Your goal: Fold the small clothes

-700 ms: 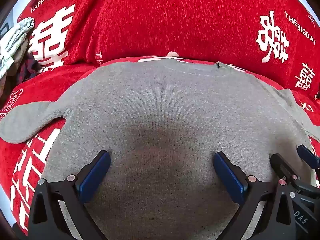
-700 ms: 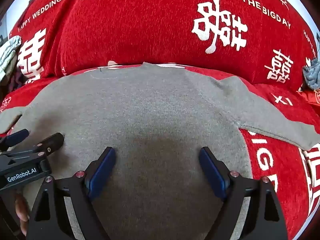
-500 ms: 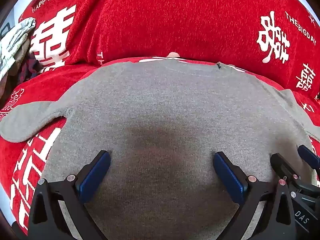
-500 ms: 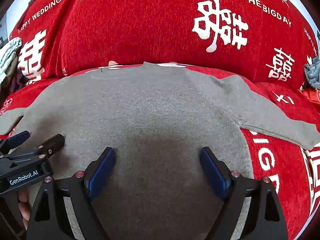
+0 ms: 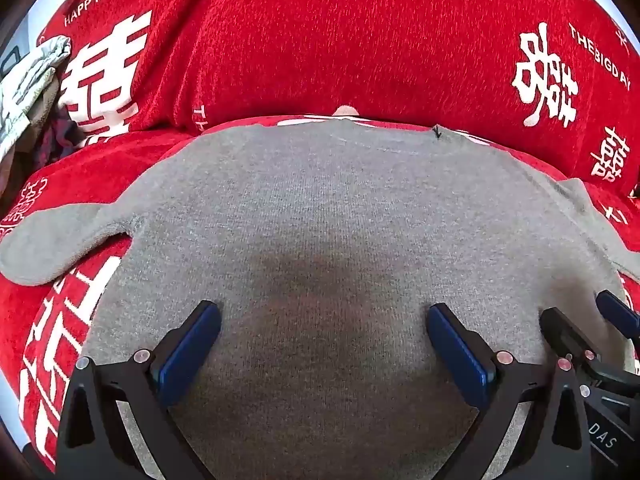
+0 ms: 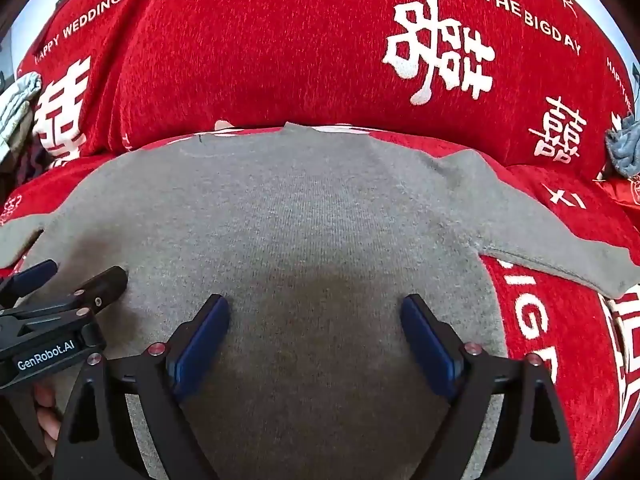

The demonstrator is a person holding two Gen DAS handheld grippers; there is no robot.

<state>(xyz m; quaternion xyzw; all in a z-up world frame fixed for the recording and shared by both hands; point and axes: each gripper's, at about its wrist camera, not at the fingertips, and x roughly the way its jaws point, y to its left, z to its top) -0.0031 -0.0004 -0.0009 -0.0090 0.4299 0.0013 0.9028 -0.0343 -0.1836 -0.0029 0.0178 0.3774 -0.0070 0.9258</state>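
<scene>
Over red sofa cover: grey sweater spread flat, neckline at 12 o'clock, sleeves out at 9 and 3. Left gripper and right gripper both released, jaws wide, nothing between, hovering side by side above lower body. Change since half a second back: practically none; grippers steady, cloth unmoved. Judgement: spreading done, first fold not begun; sleeve grab likely next.

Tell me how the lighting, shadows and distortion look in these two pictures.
Left wrist view: even light, sharp, a soft dark shadow on the sweater ahead of the open left claw; fisheye bulges the red cover. Right wrist view: same bulge, dark corners, a fainter shadow ahead of the right claw.
</scene>
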